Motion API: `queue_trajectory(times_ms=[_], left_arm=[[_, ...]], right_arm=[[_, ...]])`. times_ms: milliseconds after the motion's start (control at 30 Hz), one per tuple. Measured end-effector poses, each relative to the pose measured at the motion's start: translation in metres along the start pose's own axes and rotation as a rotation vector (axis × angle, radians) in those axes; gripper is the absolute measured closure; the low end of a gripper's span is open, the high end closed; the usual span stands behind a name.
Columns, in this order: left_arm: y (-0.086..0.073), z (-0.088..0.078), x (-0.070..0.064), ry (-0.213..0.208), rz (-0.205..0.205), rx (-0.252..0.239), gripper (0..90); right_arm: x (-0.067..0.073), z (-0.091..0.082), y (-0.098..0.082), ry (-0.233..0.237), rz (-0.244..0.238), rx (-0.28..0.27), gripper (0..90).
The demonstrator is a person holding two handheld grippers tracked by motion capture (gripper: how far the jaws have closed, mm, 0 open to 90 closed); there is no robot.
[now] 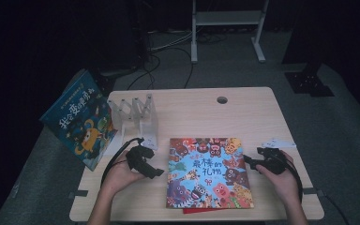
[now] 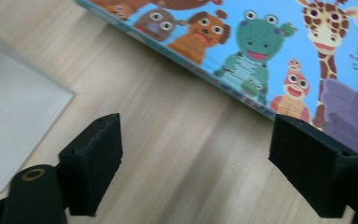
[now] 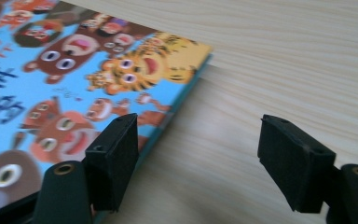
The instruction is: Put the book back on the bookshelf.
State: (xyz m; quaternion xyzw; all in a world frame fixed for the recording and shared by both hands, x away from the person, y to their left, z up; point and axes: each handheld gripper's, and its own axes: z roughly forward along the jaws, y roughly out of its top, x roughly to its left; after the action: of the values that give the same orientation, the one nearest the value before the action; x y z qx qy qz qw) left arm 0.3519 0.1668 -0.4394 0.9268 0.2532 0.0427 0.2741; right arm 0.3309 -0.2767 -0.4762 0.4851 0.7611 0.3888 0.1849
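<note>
- A flat picture book with a bright blue cover crowded with cartoon animals [image 1: 209, 172] is lying on the pale wooden tabletop [image 1: 243, 117], toward its near edge and about midway between the person's two hands.
- The left tongs [image 1: 157, 172] are sitting just beside the book's left edge, their jaws spread wide with nothing between them; in the left gripper view the book cover [image 2: 279, 51] is lying just beyond the jaws, with bare wood in the gap.
- The right tongs [image 1: 247, 160] are waiting at the book's right edge, likewise spread and empty; in the right gripper view one jaw is reaching over the cover's edge [image 3: 88, 84] while the other is hanging over bare wood.
- A clear plastic accordion book rack [image 1: 138, 115] is standing at the far left of the tabletop, and a second blue picture book [image 1: 79, 119] is leaning off the left side near it.
- The step in hand looks like the approach to gripping the flat book from both sides.
- Next, each pair of tongs probably needs to drop lower, straddle the thin edge and close on it, so the book can be lifted and stood up toward the rack.
</note>
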Motion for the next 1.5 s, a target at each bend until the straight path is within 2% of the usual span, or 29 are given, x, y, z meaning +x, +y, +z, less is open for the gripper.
queue_trajectory(times_ms=[167,300,400,500,700,800,933,1167,1200,1300,1333,1500], left_arm=[[0.002,0.007,-0.004,-0.014,0.020,0.016,14.9],[0.004,0.012,-0.008,-0.037,0.036,0.016,14.8],[0.006,0.016,-0.010,-0.037,0.045,0.034,14.0],[0.007,0.016,-0.011,-0.048,0.050,0.021,14.0],[0.005,0.016,-0.010,-0.057,0.056,0.042,14.0],[0.004,0.016,-0.011,-0.055,0.060,0.036,14.0],[0.004,0.017,-0.010,-0.068,0.053,0.025,14.0],[0.004,0.017,-0.011,-0.067,0.051,0.023,14.1],[0.003,0.018,-0.011,-0.075,0.049,0.021,14.1],[0.005,0.024,-0.016,-0.153,0.056,0.008,14.0],[0.006,0.026,-0.019,-0.164,0.066,0.009,13.5],[0.011,0.031,-0.029,-0.168,0.081,0.010,10.3]], right_arm=[[0.012,0.004,0.005,0.037,-0.016,0.008,25.8],[0.018,0.009,0.009,0.048,-0.030,0.019,25.0],[0.020,0.013,0.012,0.054,-0.039,0.028,24.5],[0.020,0.014,0.014,0.055,-0.040,0.032,24.4],[0.019,0.017,0.013,0.058,-0.033,0.051,23.3],[0.019,0.017,0.013,0.058,-0.034,0.051,23.3],[0.018,0.019,0.014,0.067,-0.029,0.048,23.2],[0.018,0.023,0.015,0.091,-0.008,0.047,22.7],[0.019,0.024,0.015,0.094,-0.006,0.048,22.6],[0.018,0.026,0.016,0.093,-0.002,0.043,22.8],[0.018,0.026,0.016,0.094,-0.001,0.042,22.8],[0.013,0.028,0.017,0.095,0.011,0.038,22.8]])
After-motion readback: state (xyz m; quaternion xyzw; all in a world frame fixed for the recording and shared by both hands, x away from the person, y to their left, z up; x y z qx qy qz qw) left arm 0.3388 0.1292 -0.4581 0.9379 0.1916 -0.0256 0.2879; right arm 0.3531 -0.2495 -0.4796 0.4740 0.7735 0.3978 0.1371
